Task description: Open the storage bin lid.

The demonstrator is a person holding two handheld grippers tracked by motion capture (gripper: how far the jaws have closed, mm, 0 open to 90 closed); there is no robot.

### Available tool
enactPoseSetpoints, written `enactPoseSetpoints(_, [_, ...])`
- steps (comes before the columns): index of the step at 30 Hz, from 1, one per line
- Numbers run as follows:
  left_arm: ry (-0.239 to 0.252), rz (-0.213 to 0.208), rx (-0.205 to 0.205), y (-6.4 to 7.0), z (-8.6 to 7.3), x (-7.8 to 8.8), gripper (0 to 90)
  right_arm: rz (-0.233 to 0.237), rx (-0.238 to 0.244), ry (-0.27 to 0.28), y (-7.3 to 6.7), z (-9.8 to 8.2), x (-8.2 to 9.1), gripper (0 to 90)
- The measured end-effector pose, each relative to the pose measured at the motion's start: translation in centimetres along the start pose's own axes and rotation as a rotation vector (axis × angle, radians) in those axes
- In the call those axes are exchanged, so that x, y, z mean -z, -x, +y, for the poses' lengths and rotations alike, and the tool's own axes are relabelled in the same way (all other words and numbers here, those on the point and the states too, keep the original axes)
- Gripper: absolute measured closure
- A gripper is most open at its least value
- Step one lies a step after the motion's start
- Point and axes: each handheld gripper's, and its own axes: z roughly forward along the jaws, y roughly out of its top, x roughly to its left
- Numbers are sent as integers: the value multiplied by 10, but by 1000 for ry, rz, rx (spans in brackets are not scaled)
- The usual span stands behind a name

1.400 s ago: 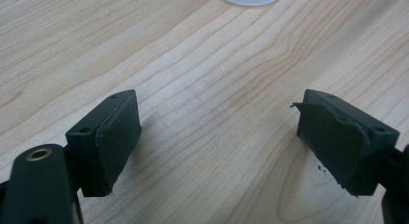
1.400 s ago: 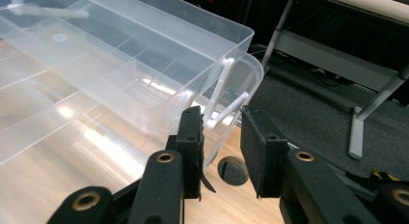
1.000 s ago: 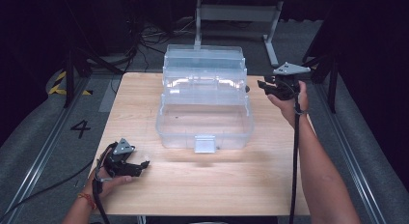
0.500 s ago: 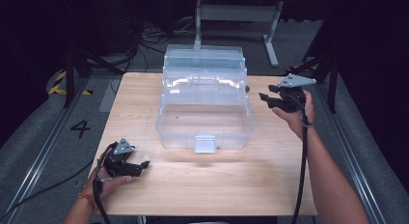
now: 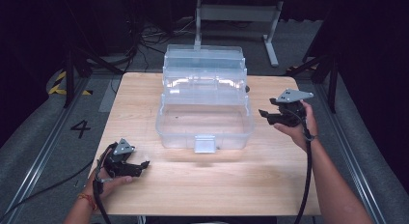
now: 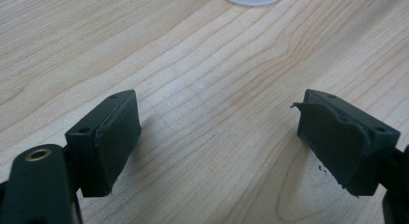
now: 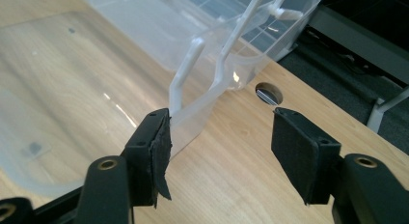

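The right gripper [image 5: 266,116] is held in a raised hand just right of the clear plastic box [image 5: 205,105], pointing left at its side wall. Its jaws have just been opening and stand apart with nothing gripped — in the right gripper view the box's corner [image 7: 207,84] lies just beyond the left pad. The left gripper [image 5: 143,166] rests low at the near left of the wooden table [image 5: 217,185], hand underneath, jaws released over bare wood [image 6: 212,98]. The box sits open at the table's middle, tiered trays stepping back toward the far edge, a latch on its near wall. Around the table — dark room, grey floor, cables, a metal stand [image 5: 236,14] behind.
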Motion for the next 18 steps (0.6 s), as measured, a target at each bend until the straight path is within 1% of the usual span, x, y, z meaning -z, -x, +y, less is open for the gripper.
enactPoseSetpoints(3, [0, 0, -1, 0, 0, 0, 157, 1, 14, -13, -3, -7, 1, 384])
enactPoseSetpoints(6, [0, -1, -3, 0, 0, 0, 157, 6, 15, -23, -5, -13, 2, 369])
enactPoseSetpoints(8, [-3, -2, -2, 0, 0, 0, 157, -2, 22, -34, -7, -20, 3, 362])
enactPoseSetpoints(10, [-3, -2, -2, 0, 0, 0, 157, -1, 23, -39, -8, -22, 3, 357])
enactPoseSetpoints(11, [-4, -4, 2, 0, 0, 0, 157, -3, 22, -48, -8, -26, 3, 346])
enactPoseSetpoints(13, [-6, -3, -6, -1, 0, 0, 156, -6, 25, -60, -10, -32, 2, 340])
enactPoseSetpoints(16, [-6, -4, -6, -1, 0, 0, 156, -8, 24, -77, -13, -41, 3, 329])
enactPoseSetpoints(18, [-6, -3, -6, -1, 0, 0, 156, 4, 12, -78, -14, -49, 4, 327])
